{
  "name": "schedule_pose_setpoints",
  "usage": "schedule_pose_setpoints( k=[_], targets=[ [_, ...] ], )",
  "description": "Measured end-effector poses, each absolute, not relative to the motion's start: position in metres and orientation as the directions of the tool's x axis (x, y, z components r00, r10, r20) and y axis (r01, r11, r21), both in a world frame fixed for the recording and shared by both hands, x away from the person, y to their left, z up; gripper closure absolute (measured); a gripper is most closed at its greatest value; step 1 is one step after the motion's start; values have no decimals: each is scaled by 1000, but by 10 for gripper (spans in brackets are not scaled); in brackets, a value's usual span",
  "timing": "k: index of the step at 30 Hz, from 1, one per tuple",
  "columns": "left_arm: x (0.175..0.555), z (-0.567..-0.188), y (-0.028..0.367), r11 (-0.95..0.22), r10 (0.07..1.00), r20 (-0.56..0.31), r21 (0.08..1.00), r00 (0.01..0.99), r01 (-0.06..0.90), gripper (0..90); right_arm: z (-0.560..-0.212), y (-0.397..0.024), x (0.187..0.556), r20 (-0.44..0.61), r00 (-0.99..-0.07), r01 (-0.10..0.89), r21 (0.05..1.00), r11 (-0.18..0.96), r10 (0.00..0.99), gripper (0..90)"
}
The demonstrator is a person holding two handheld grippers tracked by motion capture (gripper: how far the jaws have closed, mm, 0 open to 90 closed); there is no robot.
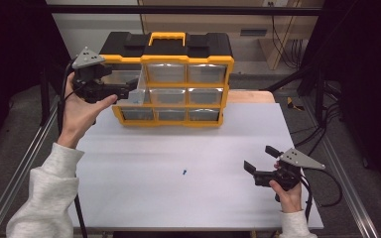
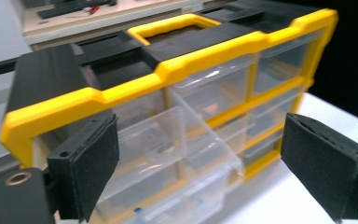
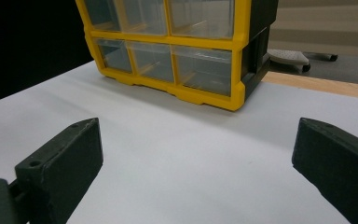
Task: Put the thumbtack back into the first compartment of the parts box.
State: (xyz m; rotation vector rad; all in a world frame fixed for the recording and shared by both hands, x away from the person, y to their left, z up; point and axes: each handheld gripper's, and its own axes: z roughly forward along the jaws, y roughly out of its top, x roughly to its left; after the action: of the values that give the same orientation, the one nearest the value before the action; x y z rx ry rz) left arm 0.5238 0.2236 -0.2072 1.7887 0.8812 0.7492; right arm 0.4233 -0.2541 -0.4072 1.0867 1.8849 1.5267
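I hold the left gripper (image 1: pixel 129 90), jaws apart and empty, beside the pulled-out drawer (image 1: pixel 135 89) of the organizer (image 1: pixel 178 59) at the table's (image 1: pixel 129 198) far edge; the right gripper (image 1: pixel 259 159) waits spread near the right edge.

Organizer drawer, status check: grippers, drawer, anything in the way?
Left gripper open at the pulled-out clear drawer, holding nothing. Right gripper open, empty, low over the table. Small blue piece loose mid-table, no obstruction.
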Motion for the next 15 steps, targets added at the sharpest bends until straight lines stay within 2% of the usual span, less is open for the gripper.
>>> schedule_pose_setpoints(
  k=[15],
  targets=[
    [482,-225,222,-266,783,115,950,612,162,70,-407,-254,423,110,-571,280,958,67,813,21]
  ],
)
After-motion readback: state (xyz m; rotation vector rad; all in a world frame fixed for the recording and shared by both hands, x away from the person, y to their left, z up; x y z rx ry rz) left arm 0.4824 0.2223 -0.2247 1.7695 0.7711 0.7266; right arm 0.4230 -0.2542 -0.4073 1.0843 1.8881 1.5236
